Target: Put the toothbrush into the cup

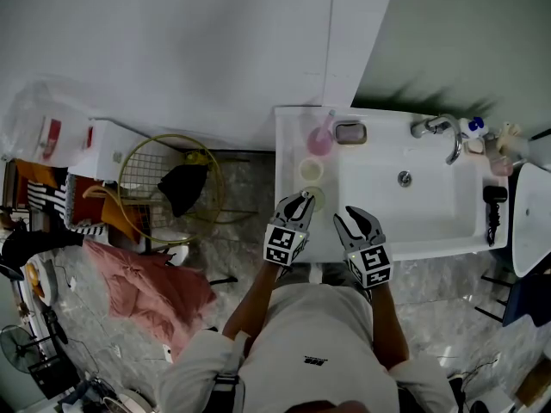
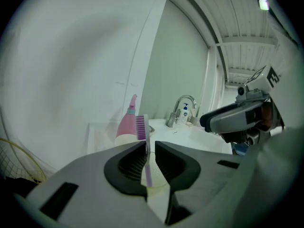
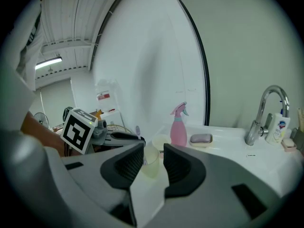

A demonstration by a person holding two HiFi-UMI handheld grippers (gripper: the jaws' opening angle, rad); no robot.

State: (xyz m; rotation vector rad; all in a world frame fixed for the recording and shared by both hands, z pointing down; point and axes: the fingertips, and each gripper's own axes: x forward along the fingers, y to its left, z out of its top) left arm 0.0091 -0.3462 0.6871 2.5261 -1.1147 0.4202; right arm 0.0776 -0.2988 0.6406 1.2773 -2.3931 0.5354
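Observation:
My left gripper [image 2: 150, 146] is shut on a toothbrush [image 2: 147, 167] with a white and purple handle. Its purple bristles [image 2: 140, 127] stand up above the jaws. Just past and below the jaws stands a pale translucent cup [image 2: 159, 177] on the sink's left ledge. In the head view the left gripper [image 1: 303, 198] has its tips right beside that cup [image 1: 316, 199]. My right gripper [image 1: 357, 222] hovers open to the right, over the sink's front edge. Through its gap the cup [image 3: 151, 161] shows, with nothing between the jaws [image 3: 153, 151]. The toothbrush head [image 3: 137, 129] pokes up at left.
A second cream cup [image 1: 311, 170], a pink spray bottle [image 1: 320, 138] and a soap dish [image 1: 350, 132] stand further back on the white sink [image 1: 293, 231]. The faucet [image 1: 439, 129] and small bottles are at the right. A wire basket [image 1: 164, 179] and pink cloth [image 1: 146, 282] lie on the floor at left.

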